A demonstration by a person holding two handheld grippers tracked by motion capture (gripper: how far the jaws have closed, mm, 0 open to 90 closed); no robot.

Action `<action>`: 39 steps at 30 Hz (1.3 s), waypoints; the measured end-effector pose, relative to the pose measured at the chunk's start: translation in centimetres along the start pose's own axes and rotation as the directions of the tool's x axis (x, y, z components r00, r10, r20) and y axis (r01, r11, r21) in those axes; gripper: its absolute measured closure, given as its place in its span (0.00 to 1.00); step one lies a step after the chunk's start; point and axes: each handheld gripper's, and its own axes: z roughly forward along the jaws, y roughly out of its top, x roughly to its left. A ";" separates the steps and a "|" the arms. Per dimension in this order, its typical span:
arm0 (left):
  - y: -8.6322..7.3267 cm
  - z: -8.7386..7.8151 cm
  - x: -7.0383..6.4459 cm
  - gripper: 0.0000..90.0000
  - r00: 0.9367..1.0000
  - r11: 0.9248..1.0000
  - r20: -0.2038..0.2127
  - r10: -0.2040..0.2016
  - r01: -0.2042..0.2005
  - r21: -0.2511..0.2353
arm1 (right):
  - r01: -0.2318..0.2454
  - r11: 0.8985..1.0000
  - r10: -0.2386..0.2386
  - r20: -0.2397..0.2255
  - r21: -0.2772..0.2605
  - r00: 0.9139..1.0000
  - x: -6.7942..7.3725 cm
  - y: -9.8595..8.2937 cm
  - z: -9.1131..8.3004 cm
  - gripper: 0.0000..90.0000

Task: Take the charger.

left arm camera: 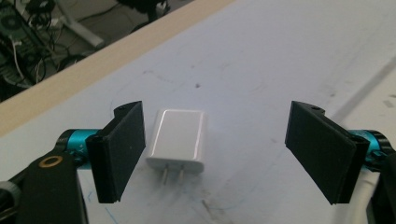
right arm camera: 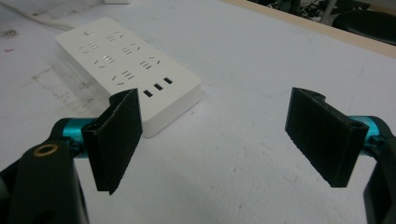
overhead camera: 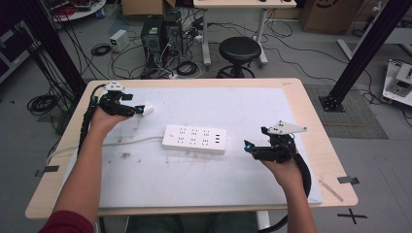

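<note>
Now left gripper jaws wide apart around charger (prongs toward camera), nearer one jaw, not clamped. Right gripper jaws apart, beside power strip mid-table.

A white power strip is lying near the middle of the table, and its white cable is running off to the left. The left gripper is sitting at the far left, with a small white adapter at its tips. The right gripper is hovering just right of the strip, pointing toward it. A black stool is standing behind the table.
</note>
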 end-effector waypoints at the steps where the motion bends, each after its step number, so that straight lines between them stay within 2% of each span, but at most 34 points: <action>1: 0.0 0.0 0.0 0.22 1.000 1.000 0.000 0.000 0.000 0.000 | -0.003 1.000 0.003 0.001 0.001 1.000 0.0 -0.1 0.0 0.21; 3: -0.2 1.7 0.6 0.22 1.000 1.000 -0.003 0.001 -0.001 0.028 | -0.008 1.000 0.008 -0.001 0.003 1.000 0.0 -0.3 0.1 0.21; 6: -0.6 2.5 1.0 0.23 1.000 1.000 -0.001 -0.010 0.010 0.014 | -0.007 1.000 0.007 0.003 0.006 1.000 0.0 -0.3 0.1 0.21; 7: -1.1 3.3 1.3 0.23 1.000 0.999 -0.001 -0.022 0.022 0.030 | -0.013 1.000 0.013 0.003 0.008 1.000 0.1 -0.3 0.2 0.21; 9: -1.6 4.0 1.6 0.23 0.999 0.999 -0.004 -0.033 0.033 0.037 | -0.010 1.000 0.010 0.002 0.009 1.000 0.1 -0.3 0.2 0.21; 13: -2.2 4.8 2.0 0.23 1.000 0.998 -0.006 -0.029 0.029 0.056 | -0.005 1.000 0.005 0.003 0.010 1.000 0.3 -0.1 0.3 0.21; 17: -2.5 5.2 2.2 0.23 0.999 0.997 -0.001 -0.038 0.038 0.060 | -0.005 1.000 0.005 0.003 0.012 1.000 0.4 -0.1 0.4 0.21; 18: -2.4 5.5 2.2 0.23 0.999 0.996 0.005 -0.040 0.039 0.082 | -0.001 1.000 0.001 0.001 0.012 1.000 0.4 -0.2 0.5 0.21; 23: -1.9 5.9 2.3 0.24 0.999 0.995 0.014 -0.040 0.038 0.096 | -0.011 1.000 0.011 0.000 0.018 1.000 0.5 -0.3 0.5 0.21; 24: -1.7 6.0 2.3 0.25 0.999 0.994 0.015 -0.029 0.027 0.108 | -0.012 1.000 0.012 0.001 0.018 1.000 0.5 -0.3 0.4 0.21; 28: -1.7 6.1 2.3 0.30 0.999 0.994 0.019 -0.026 0.024 0.106 | -0.013 1.000 0.013 0.004 0.013 1.000 0.4 -0.2 0.1 0.21; 33: -2.0 6.2 2.4 0.34 0.999 0.991 0.024 -0.029 0.026 0.129 | -0.015 1.000 0.015 0.005 0.016 1.000 0.2 -0.3 0.2 0.21; 39: -2.0 6.2 2.3 0.39 1.000 0.990 0.019 -0.014 0.011 0.140 | -0.015 1.000 0.015 0.001 0.015 1.000 0.3 -0.4 0.3 0.21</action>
